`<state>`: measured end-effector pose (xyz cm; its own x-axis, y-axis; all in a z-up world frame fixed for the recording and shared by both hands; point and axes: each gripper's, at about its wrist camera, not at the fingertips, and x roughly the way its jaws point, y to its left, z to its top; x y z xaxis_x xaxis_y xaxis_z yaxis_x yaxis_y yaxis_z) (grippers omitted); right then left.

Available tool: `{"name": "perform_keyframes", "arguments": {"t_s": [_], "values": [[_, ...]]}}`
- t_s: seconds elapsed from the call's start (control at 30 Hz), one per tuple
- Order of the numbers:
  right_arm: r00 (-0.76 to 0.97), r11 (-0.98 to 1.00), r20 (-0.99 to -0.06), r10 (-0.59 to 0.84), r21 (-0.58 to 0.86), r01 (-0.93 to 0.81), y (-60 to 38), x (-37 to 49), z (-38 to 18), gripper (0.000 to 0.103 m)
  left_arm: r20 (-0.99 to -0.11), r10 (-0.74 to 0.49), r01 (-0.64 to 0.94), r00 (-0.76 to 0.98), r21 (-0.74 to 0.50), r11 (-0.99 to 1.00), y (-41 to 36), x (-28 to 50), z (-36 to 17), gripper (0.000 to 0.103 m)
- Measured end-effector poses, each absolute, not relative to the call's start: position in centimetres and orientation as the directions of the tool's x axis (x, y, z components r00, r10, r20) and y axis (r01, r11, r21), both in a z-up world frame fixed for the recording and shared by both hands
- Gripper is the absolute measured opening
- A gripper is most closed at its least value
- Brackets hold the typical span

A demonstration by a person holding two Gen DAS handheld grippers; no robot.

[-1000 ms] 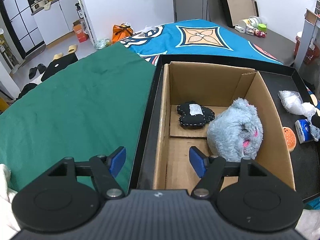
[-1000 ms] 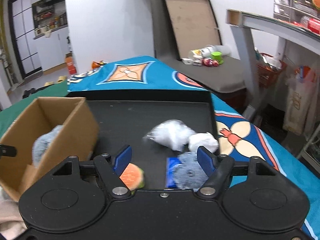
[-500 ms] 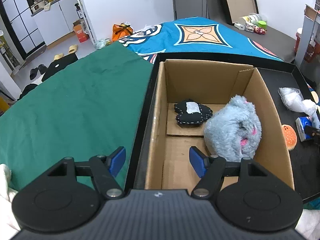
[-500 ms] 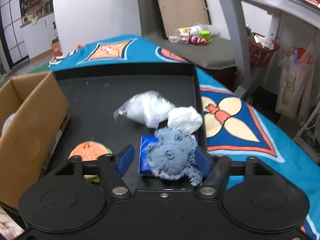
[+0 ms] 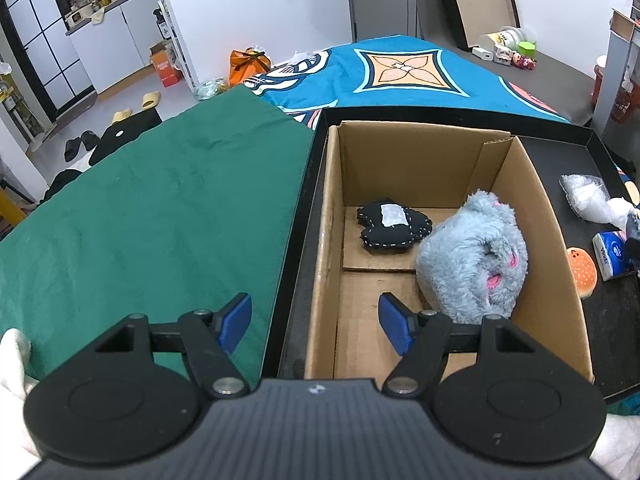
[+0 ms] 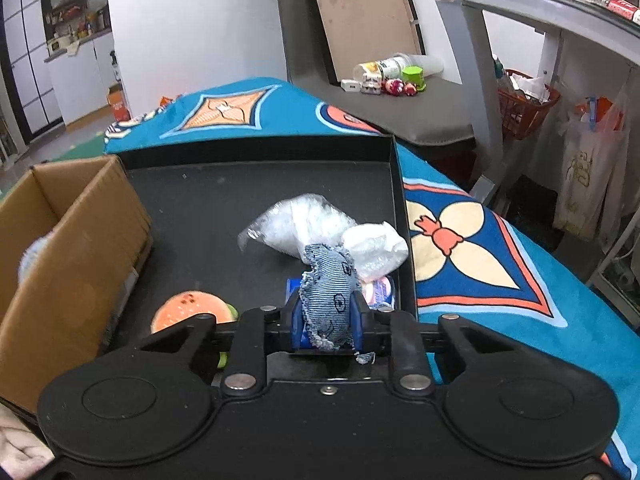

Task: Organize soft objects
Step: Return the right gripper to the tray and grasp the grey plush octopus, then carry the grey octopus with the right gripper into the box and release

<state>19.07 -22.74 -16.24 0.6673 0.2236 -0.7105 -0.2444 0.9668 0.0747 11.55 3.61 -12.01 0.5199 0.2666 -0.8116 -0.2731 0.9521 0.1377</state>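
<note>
My right gripper [image 6: 327,326] is shut on a small blue denim soft toy [image 6: 330,290], which stands up between the blue pads above the black tray [image 6: 208,196]. Under and beside it lie a blue tissue pack [image 6: 380,290], two white plastic bags [image 6: 304,222] and an orange burger-shaped toy [image 6: 188,314]. My left gripper [image 5: 314,322] is open over the near left wall of the cardboard box [image 5: 560,264]. Inside the box sit a fluffy grey plush [image 5: 474,260] and a flat black stitched cushion [image 5: 394,226].
The cardboard box [image 6: 76,240] fills the tray's left half. A green cloth [image 5: 152,216] covers the surface left of the tray, a blue patterned blanket [image 6: 472,248] lies beyond and to the right. A grey shelf frame [image 6: 480,76] stands at the far right.
My right gripper has closed from open onto the denim toy, which now stands squeezed between the pads. The left gripper has stayed open over the box.
</note>
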Motion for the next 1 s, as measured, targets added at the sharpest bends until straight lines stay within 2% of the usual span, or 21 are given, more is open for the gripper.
{"name": "perform_keyframes", "arguments": {"t_s": [1.0], "values": [[0.72, 0.937, -0.606, 0.338, 0.149, -0.316, -19.9, 17.6, -10.6, 0.023, -0.802, 0.261, -0.256, 0.537, 0.139, 0.956, 3.8, 11.0, -11.0, 0.069]]}}
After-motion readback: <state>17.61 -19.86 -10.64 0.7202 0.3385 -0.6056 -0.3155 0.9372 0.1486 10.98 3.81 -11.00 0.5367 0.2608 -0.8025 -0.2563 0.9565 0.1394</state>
